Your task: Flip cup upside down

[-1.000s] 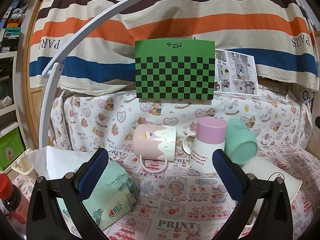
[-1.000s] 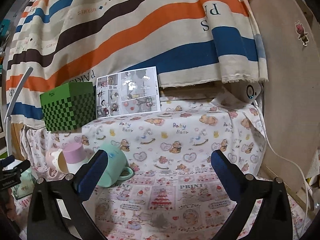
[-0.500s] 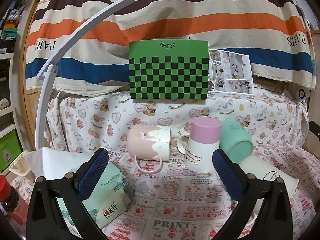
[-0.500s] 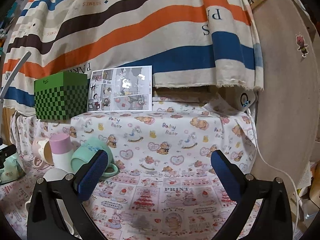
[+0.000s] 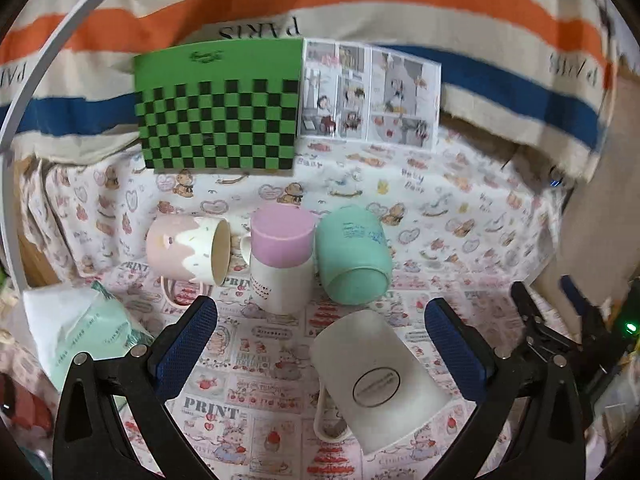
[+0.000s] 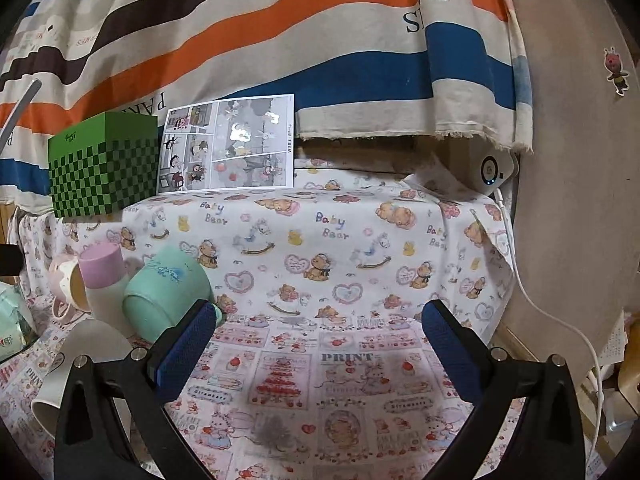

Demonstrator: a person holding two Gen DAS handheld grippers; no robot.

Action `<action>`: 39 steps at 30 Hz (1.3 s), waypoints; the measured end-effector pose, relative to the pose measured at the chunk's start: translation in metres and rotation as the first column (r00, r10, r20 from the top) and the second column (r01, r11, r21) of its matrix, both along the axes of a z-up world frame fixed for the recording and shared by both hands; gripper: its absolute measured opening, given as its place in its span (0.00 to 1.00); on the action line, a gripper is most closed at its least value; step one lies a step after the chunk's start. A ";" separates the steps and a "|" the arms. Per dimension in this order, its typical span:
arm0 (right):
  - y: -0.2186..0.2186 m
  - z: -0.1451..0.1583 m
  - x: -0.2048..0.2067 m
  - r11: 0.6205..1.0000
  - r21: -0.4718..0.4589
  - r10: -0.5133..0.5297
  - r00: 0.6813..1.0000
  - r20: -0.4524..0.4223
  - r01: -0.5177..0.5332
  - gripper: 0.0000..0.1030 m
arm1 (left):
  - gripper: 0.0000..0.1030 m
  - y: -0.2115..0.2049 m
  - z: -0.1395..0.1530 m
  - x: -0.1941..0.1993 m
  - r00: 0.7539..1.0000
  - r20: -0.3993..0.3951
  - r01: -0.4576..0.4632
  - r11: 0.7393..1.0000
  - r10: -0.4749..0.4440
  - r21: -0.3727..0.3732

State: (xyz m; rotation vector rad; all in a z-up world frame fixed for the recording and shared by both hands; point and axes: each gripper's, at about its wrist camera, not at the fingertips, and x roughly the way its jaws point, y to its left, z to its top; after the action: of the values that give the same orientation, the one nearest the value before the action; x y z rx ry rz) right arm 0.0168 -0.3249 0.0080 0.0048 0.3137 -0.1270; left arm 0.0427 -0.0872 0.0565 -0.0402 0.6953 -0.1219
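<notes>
Left gripper (image 5: 320, 346): jaws wide apart, holding nothing; the 2 blue pads sit at lower left and lower right of the left view, over the white cup.
White cup (image 5: 380, 382): lies on its side on the cloth, low centre of the left view, between the pads and touching neither; base with a round label faces the camera, handle at its lower left. In the right view it shows at lower left (image 6: 86, 354), partly behind that gripper's left finger.
Teal cup (image 5: 352, 256): on its side just behind the white cup, centre right, base toward the camera.
Pink-topped cup (image 5: 282, 258): stands with its pink end up, centre of the left view, just beside the teal cup; whether they touch I cannot tell.
Pink cup (image 5: 188, 250): on its side left of centre, mouth facing right, handle down on the cloth.
Tissue pack (image 5: 86, 338): pale green, lower left of the left view, partly behind the left finger.
Right gripper (image 6: 318, 346): jaws wide apart, holding nothing, over bare printed cloth (image 6: 320, 384); the cups lie at its far left.
Checked box (image 5: 218, 108): green and black, upper centre, on the raised ledge behind the cups.
Comic sheet (image 5: 370, 94): propped just right of the box.
Striped cloth (image 6: 256, 32): hangs across the top of both views.
</notes>
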 end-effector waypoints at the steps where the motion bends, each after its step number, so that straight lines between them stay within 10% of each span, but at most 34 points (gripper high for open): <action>1: 0.000 0.000 0.000 1.000 -0.002 -0.010 1.000 0.000 0.010 1.00 | 1.00 -0.005 -0.003 0.005 1.000 -0.028 -0.012 1.000 0.013 0.016; 9: -0.001 0.000 -0.003 1.000 -0.002 -0.030 1.000 0.001 0.030 1.00 | 1.00 -0.009 -0.035 0.037 0.942 -0.332 -0.091 0.988 0.044 -0.129; 29: -0.003 -0.001 -0.001 1.000 -0.003 -0.030 1.000 -0.003 0.030 1.00 | 0.83 -0.007 -0.082 0.066 0.861 -0.509 -0.155 0.953 0.002 -0.259; 35: -0.002 -0.001 -0.001 1.000 -0.004 -0.029 1.000 -0.004 0.029 1.00 | 0.73 -0.007 -0.082 0.062 0.869 -0.495 -0.154 0.947 -0.007 -0.283; 39: -0.001 -0.001 0.000 1.000 -0.005 -0.029 1.000 -0.004 0.029 1.00 | 0.69 -0.016 -0.059 0.043 0.923 -0.385 -0.069 0.978 -0.013 -0.199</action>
State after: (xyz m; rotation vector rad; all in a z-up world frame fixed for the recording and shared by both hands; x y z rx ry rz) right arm 0.0165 -0.3261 0.0072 0.0046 0.3178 -0.1563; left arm 0.0855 -0.1031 -0.0026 -0.2828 1.0734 -0.1609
